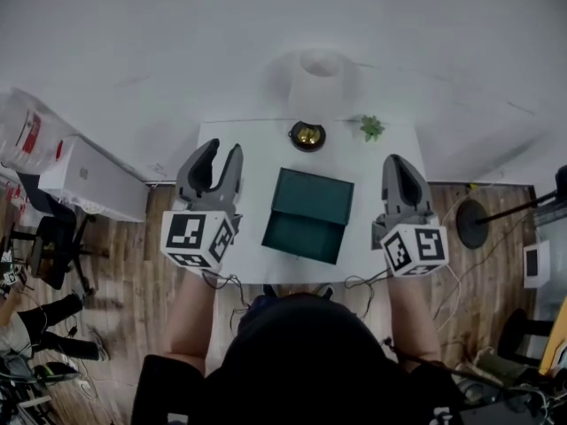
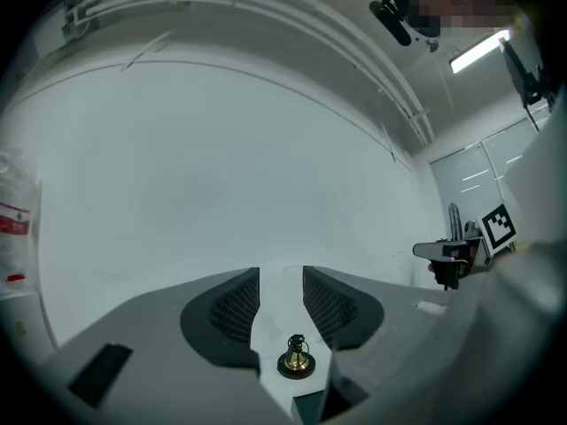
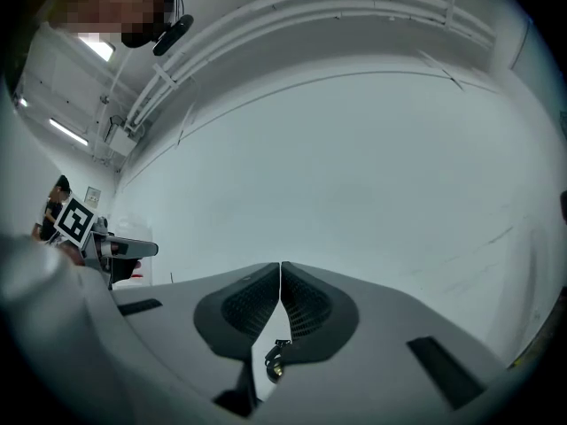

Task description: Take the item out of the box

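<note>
A dark green box [image 1: 308,212] lies in the middle of the small white table [image 1: 248,144], and I cannot make out what is inside it. Behind it stands a small brass bell [image 1: 307,135]. My left gripper [image 1: 220,153] hangs high above the table's left side, open, with nothing between its jaws. My right gripper [image 1: 403,165] hangs above the right side, shut on nothing. In the left gripper view the bell [image 2: 296,359] shows far below through the gap of the left gripper [image 2: 281,277]. In the right gripper view the right gripper [image 3: 281,268] has its jaws touching.
A small green plant [image 1: 371,127] stands at the table's back right, and a white round object [image 1: 321,65] behind the table. A white carton [image 1: 93,180] and a chair [image 1: 53,246] stand at the left. A round stand base [image 1: 472,224] sits on the wooden floor at the right.
</note>
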{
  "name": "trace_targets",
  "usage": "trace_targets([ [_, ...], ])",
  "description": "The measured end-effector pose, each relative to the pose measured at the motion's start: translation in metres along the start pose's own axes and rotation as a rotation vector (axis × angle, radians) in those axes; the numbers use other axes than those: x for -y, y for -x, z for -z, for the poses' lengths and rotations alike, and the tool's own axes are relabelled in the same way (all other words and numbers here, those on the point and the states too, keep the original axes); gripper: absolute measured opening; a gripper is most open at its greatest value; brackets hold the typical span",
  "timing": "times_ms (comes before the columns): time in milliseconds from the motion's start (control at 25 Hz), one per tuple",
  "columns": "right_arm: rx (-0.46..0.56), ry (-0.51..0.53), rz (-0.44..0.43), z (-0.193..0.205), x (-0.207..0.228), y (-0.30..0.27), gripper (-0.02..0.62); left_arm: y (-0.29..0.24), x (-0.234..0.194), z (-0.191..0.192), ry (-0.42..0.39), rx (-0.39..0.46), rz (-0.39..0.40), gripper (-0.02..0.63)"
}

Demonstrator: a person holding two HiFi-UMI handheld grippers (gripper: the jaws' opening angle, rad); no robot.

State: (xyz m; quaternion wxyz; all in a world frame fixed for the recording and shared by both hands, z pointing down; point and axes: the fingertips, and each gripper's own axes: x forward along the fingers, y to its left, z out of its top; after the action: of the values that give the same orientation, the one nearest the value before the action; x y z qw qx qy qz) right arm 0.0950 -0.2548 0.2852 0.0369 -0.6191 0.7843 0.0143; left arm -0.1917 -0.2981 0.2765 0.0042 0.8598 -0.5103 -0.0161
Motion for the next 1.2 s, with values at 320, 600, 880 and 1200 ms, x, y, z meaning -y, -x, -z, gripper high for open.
trace_targets([
  [320,0.072,0.048,-0.02,-0.028,0.002,0.002,0.008,0.004,0.019,-0.024,-0.026,0.044,-0.001,0.141],
  [600,0.093,0.045,-0.037,-0.035,0.002,0.002,0.006,0.004,0.02,-0.025,-0.045,0.044,-0.025,0.138],
  [880,0.111,0.046,-0.063,-0.038,-0.001,0.002,0.006,0.005,0.02,-0.027,-0.059,0.043,-0.04,0.135],
  [1200,0.107,0.054,-0.071,-0.038,-0.004,0.003,0.006,0.007,0.021,-0.027,-0.053,0.046,-0.039,0.133],
])
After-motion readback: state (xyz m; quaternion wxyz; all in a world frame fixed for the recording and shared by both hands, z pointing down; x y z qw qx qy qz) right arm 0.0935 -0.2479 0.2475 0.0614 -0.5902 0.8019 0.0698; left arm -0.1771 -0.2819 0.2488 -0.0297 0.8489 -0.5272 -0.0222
